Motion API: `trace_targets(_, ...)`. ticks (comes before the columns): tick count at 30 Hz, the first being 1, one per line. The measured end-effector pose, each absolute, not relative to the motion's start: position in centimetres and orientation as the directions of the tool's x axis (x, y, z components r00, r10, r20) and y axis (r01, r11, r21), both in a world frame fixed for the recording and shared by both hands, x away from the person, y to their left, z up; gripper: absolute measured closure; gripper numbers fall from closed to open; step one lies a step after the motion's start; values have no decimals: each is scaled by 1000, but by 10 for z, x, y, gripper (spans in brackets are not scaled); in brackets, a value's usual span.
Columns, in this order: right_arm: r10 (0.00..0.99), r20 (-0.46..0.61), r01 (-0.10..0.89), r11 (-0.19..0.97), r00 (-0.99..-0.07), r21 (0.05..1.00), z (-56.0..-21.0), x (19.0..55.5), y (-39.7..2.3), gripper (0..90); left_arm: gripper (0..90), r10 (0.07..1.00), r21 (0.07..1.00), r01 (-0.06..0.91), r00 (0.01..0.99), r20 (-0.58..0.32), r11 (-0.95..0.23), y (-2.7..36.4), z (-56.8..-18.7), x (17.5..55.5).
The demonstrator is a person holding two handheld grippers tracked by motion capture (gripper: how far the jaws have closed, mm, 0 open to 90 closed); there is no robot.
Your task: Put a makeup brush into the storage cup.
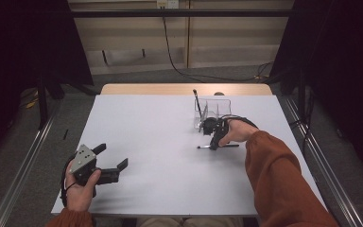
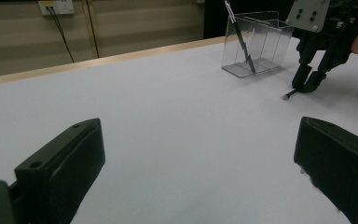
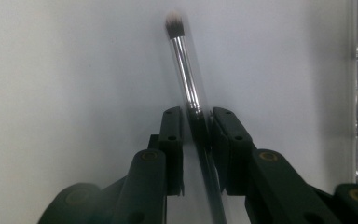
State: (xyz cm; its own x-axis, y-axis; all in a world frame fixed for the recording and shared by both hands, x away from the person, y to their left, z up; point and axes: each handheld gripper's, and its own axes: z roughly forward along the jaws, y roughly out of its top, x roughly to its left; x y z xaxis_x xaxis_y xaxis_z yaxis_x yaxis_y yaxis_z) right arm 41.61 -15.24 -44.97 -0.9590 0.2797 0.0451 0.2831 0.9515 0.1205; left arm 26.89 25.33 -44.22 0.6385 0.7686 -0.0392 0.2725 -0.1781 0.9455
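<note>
White counter (image 1: pixel 160 142): right gripper (image 3: pixel 198 123) fingers pinching slim black-handled makeup brush (image 3: pixel 184 65) lying flat, clear acrylic organiser (image 1: pixel 212 111) just beyond; left gripper (image 1: pixel 111 161) fingers spread, idle.

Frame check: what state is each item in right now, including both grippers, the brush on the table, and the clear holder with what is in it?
Left gripper: open, nothing between the jaws.
Right gripper: jaws closed on the brush.
Brush: lying on the table, handle between the jaws.
Clear holder: upright.
Pen-like stick: leaning inside the holder.
</note>
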Motion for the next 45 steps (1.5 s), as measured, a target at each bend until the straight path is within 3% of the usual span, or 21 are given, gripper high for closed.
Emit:
trace_targets(8, 285, 54, 289, 953, -957, 92, -449, 416, -150, 842, 19, 766, 945, 272, 641, -36, -183, 253, -442, 269)
trace_targets(30, 293, 52, 297, 948, -955, 112, -447, 415, -151, 845, 19, 773, 944, 273, 633, -33, -183, 255, -443, 269)
trace_targets(45, 318, 39, 320, 930, -947, 183, -431, 410, -158, 845, 19, 774, 945, 270, 633, -31, -183, 255, -442, 269)
